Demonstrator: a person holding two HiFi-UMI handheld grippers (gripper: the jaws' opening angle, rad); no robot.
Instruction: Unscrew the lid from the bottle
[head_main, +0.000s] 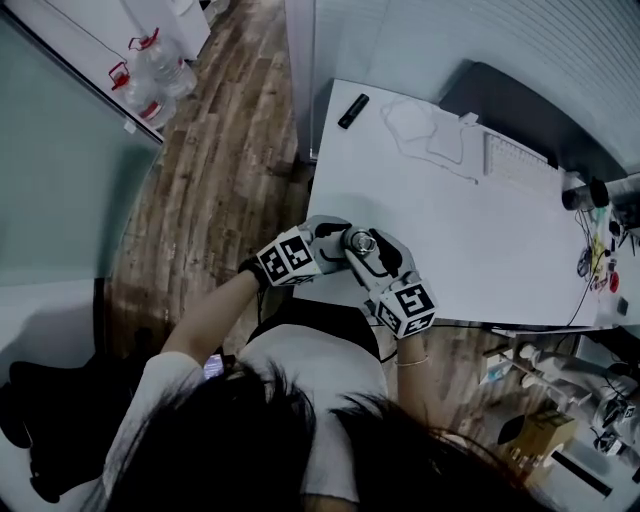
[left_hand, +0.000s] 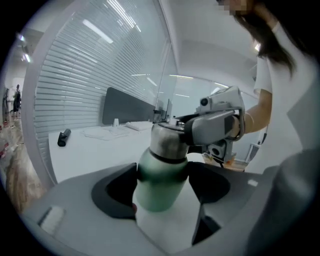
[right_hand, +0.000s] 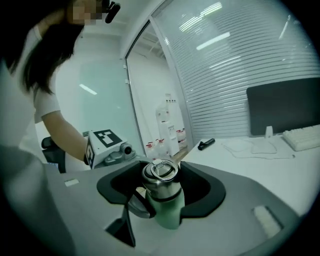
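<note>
A green bottle (left_hand: 161, 187) with a steel lid (left_hand: 167, 142) is held up over the white table's (head_main: 480, 250) front left corner. My left gripper (left_hand: 162, 182) is shut on the green body, with a black pad on each side. In the right gripper view the ring-topped lid (right_hand: 161, 176) sits between the pads of my right gripper (right_hand: 161, 186), which is shut on it, above the green body (right_hand: 167, 212). In the head view both grippers, left (head_main: 342, 246) and right (head_main: 370, 252), meet at the bottle (head_main: 360, 241).
A black pen-like object (head_main: 353, 110) lies at the table's far left corner. A white cable (head_main: 430, 130), a keyboard (head_main: 515, 155) and a dark monitor (head_main: 520, 105) are at the back. Water jugs (head_main: 150, 75) stand on the wooden floor, left.
</note>
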